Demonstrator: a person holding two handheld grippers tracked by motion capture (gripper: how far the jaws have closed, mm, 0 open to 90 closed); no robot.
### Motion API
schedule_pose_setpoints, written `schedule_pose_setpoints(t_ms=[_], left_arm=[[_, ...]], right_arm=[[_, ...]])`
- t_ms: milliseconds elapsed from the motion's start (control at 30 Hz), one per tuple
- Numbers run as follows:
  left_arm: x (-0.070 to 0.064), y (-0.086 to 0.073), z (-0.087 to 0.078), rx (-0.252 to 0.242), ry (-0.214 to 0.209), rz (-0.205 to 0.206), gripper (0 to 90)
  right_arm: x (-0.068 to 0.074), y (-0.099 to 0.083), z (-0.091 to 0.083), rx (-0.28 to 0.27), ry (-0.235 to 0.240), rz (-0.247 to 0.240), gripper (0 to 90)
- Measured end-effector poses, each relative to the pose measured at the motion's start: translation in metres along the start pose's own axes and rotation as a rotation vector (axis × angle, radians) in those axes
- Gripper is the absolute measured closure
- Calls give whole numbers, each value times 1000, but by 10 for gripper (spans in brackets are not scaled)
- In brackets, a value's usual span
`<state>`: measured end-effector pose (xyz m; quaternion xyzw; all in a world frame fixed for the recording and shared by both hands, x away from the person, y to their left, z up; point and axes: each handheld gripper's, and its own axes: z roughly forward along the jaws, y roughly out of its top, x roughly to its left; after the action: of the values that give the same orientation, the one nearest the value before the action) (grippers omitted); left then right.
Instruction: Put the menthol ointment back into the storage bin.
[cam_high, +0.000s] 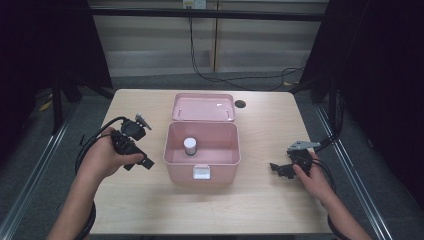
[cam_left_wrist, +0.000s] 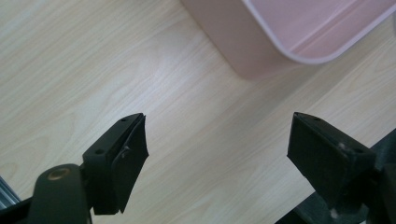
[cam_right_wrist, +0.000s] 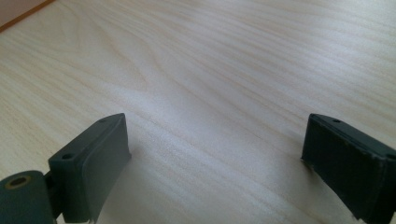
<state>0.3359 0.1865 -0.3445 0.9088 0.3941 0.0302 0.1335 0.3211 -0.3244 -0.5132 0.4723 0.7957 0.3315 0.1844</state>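
A pink box (cam_high: 201, 170) stands open in the middle of the table, its lid (cam_high: 203, 107) tipped back behind it. Inside it a small white jar with a dark band (cam_high: 190, 146) stands upright. My left gripper (cam_high: 140, 163) hovers just left of the box, open, nothing between its jaws; in the left gripper view (cam_left_wrist: 217, 154) the box's rounded corner (cam_left_wrist: 261, 51) lies ahead above bare wood. My right gripper (cam_high: 276, 169) rests low over the table to the right of the box, open and empty; the right gripper view (cam_right_wrist: 215, 163) looks along plain tabletop.
The light wooden table (cam_high: 260, 200) has a small dark round hole (cam_high: 240, 104) near its back edge, right of the lid. Black cables trail from both grippers. Metal rails run along the floor on both sides, and dark curtains flank the table.
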Motion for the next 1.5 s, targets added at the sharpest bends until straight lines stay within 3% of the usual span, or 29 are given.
schedule_pose_setpoints(t_ms=[400, 500, 1000, 1067, 1100, 1167, 1367, 1500], left_arm=[[9, -27, 30, -24, -29, -53, 197], [12, -37, 44, -32, -36, -69, 197], [18, -58, 87, -117, -14, -101, 197], [18, -60, 94, -118, -19, -89, 198], [17, -61, 98, -119, -25, -102, 197], [17, -62, 105, -123, -11, -95, 197], [15, -66, 115, -188, 8, -79, 198], [11, -70, 123, -240, 43, -33, 198]], right_arm=[[0, 0, 0, 0, 0, 0, 69], [0, 0, 0, 0, 0, 0, 69], [0, 0, 0, 0, 0, 0, 68], [0, 0, 0, 0, 0, 0, 69], [0, 0, 0, -1, 0, -1, 69], [0, 0, 0, 0, 0, 0, 69], [0, 0, 0, 0, 0, 0, 69], [0, 0, 0, 0, 0, -1, 69]])
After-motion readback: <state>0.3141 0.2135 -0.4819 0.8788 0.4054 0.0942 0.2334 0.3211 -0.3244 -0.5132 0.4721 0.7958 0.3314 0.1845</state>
